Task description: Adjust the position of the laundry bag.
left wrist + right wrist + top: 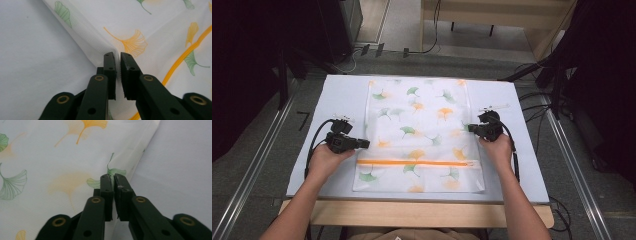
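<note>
My table (522, 150) is bright under soft light from above. The room around it is dark. Up close, my black jaws look blurry at the bottom.

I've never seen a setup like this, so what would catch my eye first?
A white mesh bag printed with green and orange ginkgo leaves lies flat mid-table, an orange zipper crossing its near end. A black left gripper and right gripper pinch its two side edges.
</note>
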Action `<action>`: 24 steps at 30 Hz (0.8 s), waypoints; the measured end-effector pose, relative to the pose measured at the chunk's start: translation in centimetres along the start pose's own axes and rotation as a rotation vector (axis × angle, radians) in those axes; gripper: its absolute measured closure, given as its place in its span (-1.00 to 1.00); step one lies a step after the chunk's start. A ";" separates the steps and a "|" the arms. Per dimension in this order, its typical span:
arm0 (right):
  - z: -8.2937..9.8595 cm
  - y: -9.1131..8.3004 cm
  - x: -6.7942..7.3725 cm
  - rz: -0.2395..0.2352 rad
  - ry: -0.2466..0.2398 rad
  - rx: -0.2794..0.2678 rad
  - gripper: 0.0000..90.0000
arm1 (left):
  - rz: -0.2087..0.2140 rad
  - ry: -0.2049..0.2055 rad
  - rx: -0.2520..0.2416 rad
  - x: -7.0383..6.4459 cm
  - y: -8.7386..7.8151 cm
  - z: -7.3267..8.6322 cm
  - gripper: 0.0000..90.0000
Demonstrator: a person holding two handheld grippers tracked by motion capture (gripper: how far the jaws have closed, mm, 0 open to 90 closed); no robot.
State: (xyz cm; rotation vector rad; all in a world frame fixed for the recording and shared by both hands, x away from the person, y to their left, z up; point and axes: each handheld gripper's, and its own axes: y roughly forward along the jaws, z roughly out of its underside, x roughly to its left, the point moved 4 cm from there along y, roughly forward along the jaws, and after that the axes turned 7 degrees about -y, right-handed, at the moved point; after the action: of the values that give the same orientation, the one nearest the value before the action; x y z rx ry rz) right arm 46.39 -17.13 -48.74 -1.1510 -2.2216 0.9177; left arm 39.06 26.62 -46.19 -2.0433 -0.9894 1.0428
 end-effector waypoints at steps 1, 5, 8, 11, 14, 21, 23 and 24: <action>0.0 -0.1 -0.1 -0.002 0.008 -0.001 0.79 | 0.002 -0.005 -0.011 0.0 -0.1 0.0 0.75; 0.0 -0.4 -0.4 -0.017 0.015 -0.014 0.53 | 0.000 -0.010 -0.029 0.3 -0.6 0.0 0.48; -0.2 -0.8 -0.4 -0.017 0.021 -0.040 0.37 | -0.005 -0.006 -0.048 0.3 -1.1 -0.1 0.35; -0.3 -1.3 -0.3 -0.013 0.020 -0.057 0.26 | 0.011 0.003 -0.082 -0.1 -1.7 -0.3 0.24; -0.4 -1.6 0.0 -0.036 0.017 -0.061 0.21 | 0.014 0.014 -0.087 -0.6 -1.9 -0.3 0.06; -0.4 -2.3 1.5 -0.056 -0.009 -0.052 0.15 | 0.013 0.025 -0.063 -1.2 -1.8 -0.2 0.00; -0.2 -2.7 1.9 -0.059 -0.016 -0.045 0.14 | 0.017 0.027 -0.061 -1.3 -1.8 -0.1 -0.01; -0.1 -3.0 2.0 -0.062 -0.018 -0.042 0.14 | 0.021 0.029 -0.061 -1.4 -1.9 -0.1 -0.01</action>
State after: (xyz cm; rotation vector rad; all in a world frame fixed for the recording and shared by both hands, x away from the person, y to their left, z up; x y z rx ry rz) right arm 43.81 -16.71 -46.30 -1.0902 -2.2877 0.8633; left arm 37.93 26.38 -44.12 -2.1162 -0.9982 1.0026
